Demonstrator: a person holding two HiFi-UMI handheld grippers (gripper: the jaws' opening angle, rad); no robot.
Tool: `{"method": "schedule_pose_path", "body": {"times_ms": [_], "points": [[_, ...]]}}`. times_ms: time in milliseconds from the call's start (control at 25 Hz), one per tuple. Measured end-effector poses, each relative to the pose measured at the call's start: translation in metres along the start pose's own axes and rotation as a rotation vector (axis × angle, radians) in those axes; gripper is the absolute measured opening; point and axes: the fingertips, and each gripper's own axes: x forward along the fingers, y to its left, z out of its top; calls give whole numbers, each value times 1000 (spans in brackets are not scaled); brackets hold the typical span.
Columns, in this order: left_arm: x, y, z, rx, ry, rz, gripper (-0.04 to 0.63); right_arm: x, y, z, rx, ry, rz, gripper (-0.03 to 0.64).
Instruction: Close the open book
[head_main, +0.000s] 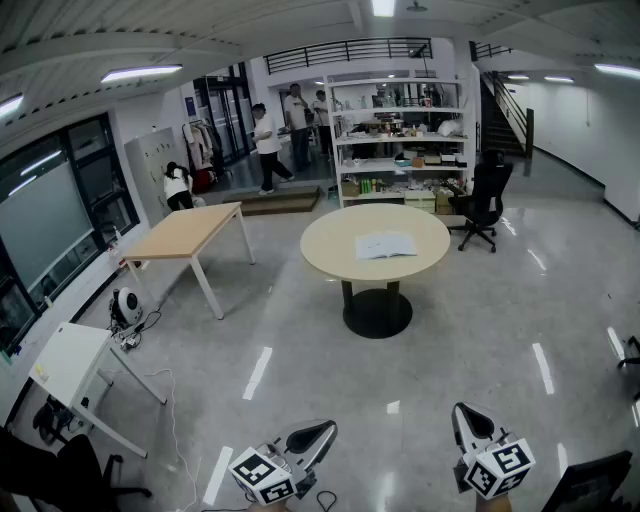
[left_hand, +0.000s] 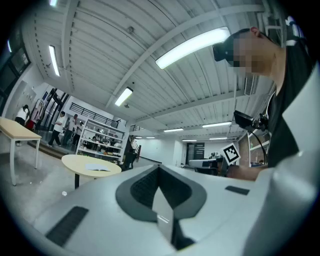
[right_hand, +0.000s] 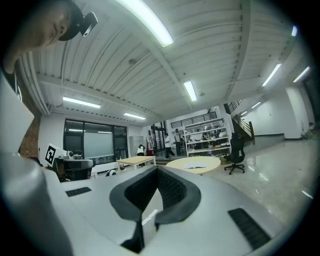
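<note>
The open book (head_main: 385, 245) lies flat with white pages up on a round beige table (head_main: 330, 258), far across the floor from me. The left gripper view shows the book (left_hand: 98, 168) small and distant at the left. It also shows far off in the right gripper view (right_hand: 195, 166). My left gripper (head_main: 312, 436) and right gripper (head_main: 467, 417) are at the bottom edge of the head view, level and well short of the table. Both have their jaws together and hold nothing.
A rectangular wooden table (head_main: 185, 232) stands to the left of the round one. A small white table (head_main: 65, 360) is nearer on the left. A black office chair (head_main: 485, 200) and stocked shelves (head_main: 400, 140) are behind. People (head_main: 265, 140) stand at the back.
</note>
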Motion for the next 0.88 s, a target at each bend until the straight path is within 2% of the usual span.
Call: {"method": "schedule_pose_path", "body": {"times_ms": [880], "points": [[-10,2,7,18,5,-11,-2,0,18,8,-34,-17,3,-2]]}}
